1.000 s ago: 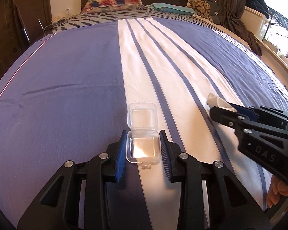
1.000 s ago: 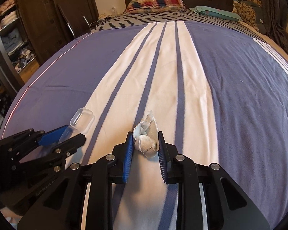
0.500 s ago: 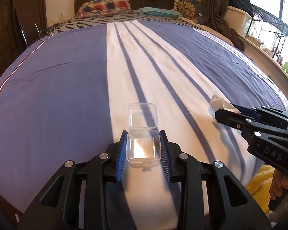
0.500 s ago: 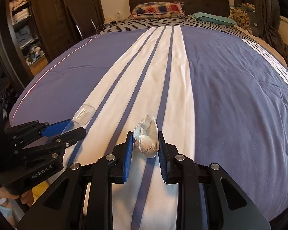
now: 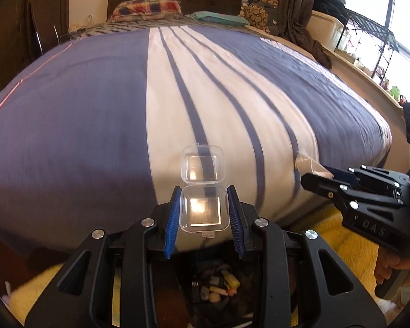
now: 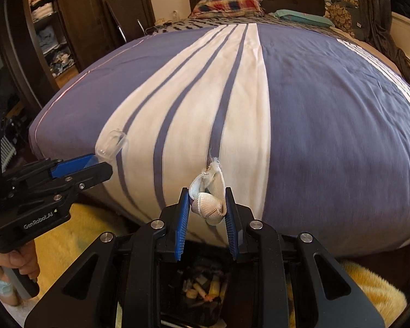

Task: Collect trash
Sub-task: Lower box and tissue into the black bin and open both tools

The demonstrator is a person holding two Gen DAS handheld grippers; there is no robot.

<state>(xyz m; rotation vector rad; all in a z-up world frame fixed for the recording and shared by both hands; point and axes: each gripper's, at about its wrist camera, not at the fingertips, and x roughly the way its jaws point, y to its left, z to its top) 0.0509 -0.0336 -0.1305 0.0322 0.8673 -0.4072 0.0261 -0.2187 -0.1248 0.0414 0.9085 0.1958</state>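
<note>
Holding a small clear plastic case [image 5: 203, 209] between its blue pads, the left gripper [image 5: 203, 213] hovers just past the foot edge of a bed [image 5: 82, 109] covered in a blue and white striped bedspread. The case is hinged open, its lid standing up away from the camera, so its long axis runs forward along the fingers. The right gripper [image 6: 207, 209] is clamped on a crumpled white wad [image 6: 209, 201], which stands roughly upright between the pads with a frayed tip pointing up and forward. Both tools sit side by side, near each other but apart, with the mattress edge curving just ahead of them. Directly beneath each gripper is a dark bin [image 6: 202, 287] holding small colourful scraps; its rim is mostly hidden by the gripper bodies and its contents are blurry, so what is inside may be mixed trash. A yellow fluffy rug [image 6: 369, 289] lies on the floor on both sides. The person's hand [image 6: 22, 262] on the left handle is partly cut off at the frame's edge. The far bedspread is smeared by motion blur.
</note>
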